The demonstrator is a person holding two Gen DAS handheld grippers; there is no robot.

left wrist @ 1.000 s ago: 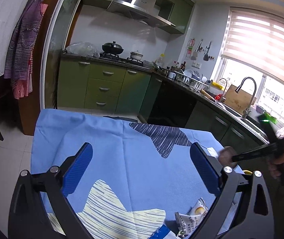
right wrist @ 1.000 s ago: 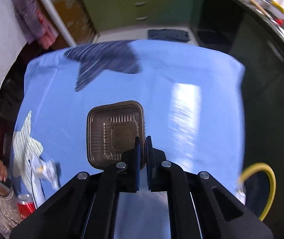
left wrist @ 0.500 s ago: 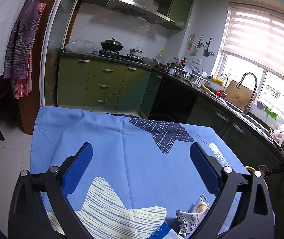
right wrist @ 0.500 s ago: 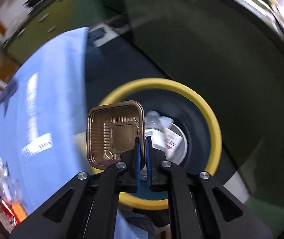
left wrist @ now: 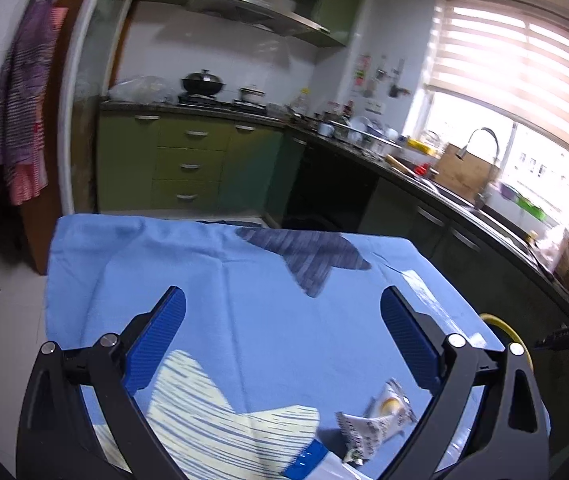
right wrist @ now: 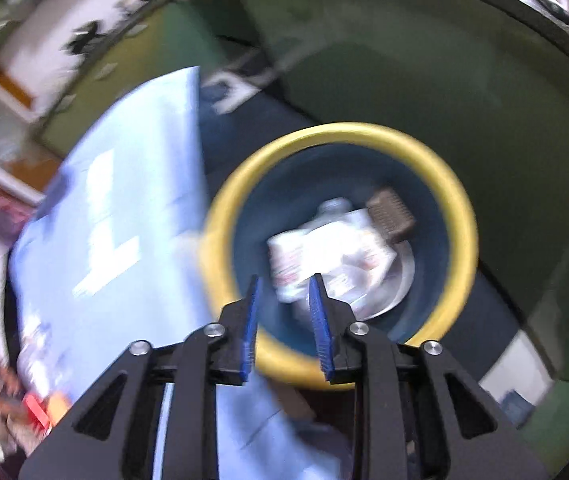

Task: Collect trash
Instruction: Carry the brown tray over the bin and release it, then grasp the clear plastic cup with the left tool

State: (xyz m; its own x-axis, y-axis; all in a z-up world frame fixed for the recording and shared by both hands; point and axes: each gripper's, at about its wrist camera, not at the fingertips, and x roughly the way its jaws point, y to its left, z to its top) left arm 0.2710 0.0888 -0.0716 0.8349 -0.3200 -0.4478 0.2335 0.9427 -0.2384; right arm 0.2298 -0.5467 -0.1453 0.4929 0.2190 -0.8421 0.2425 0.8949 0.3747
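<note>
— Beside the table with the blue cloth point(right wrist: 124, 216) we see a round dark blue bin with a yellow rim point(right wrist: 460, 216). What is inside?

— We see a brown ridged plastic tray point(right wrist: 390, 216) lying on crumpled white wrappers point(right wrist: 324, 252).

— Does our right gripper point(right wrist: 284, 298) hold anything?

— No. Its blue fingers have just been opening, with nothing between them.

— And our left gripper point(left wrist: 282, 328)?

— Its fingers stand wide apart above the cloth. A crinkled white snack wrapper point(left wrist: 380, 416) lies there.

Daylight through blinds point(left wrist: 524, 60), glare at window (overexposed); left view sharp, right view motion-blurred throughout; fisheye bending at edges.
</note>
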